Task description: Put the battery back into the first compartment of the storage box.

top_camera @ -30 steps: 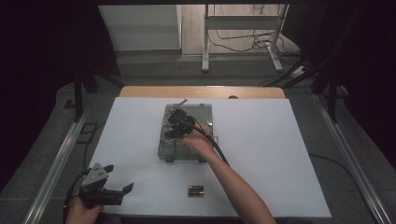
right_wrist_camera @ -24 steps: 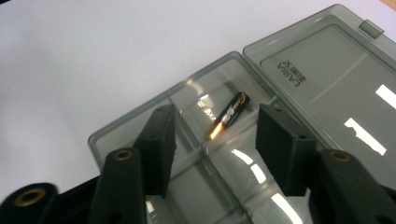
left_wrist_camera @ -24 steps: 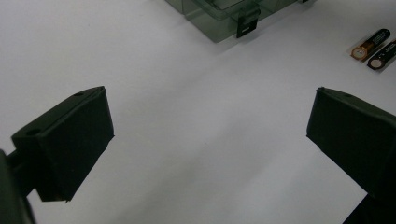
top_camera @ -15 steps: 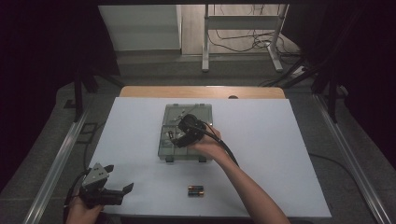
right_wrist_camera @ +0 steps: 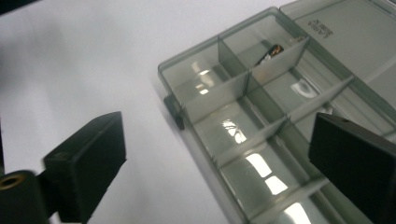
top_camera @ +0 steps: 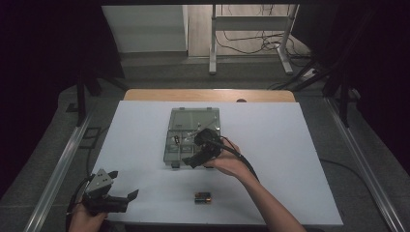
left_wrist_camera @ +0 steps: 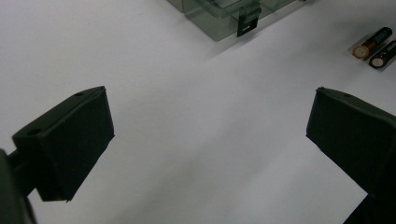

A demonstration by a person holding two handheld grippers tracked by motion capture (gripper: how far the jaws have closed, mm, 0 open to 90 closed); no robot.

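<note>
White tabletop [top_camera: 290, 145], dark surroundings. Item: clear compartment box [top_camera: 191, 137], lid open, lying at centre; one battery [right_wrist_camera: 269, 53] in a far corner compartment. Item: right gripper [top_camera: 196, 157], over the box's near edge, jaws just been opening, now spread wide, nothing between them. Item: two batteries [top_camera: 203, 197], side by side near the front edge. Item: left gripper [top_camera: 126, 197], front left corner, jaws spread, empty.

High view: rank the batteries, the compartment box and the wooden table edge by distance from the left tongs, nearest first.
From the left tongs at the table's near left corner:
1. Batteries, level with them to the right, near the front edge.
2. Compartment box, farther up at mid-table.
3. Wooden table edge, along the far side.
</note>
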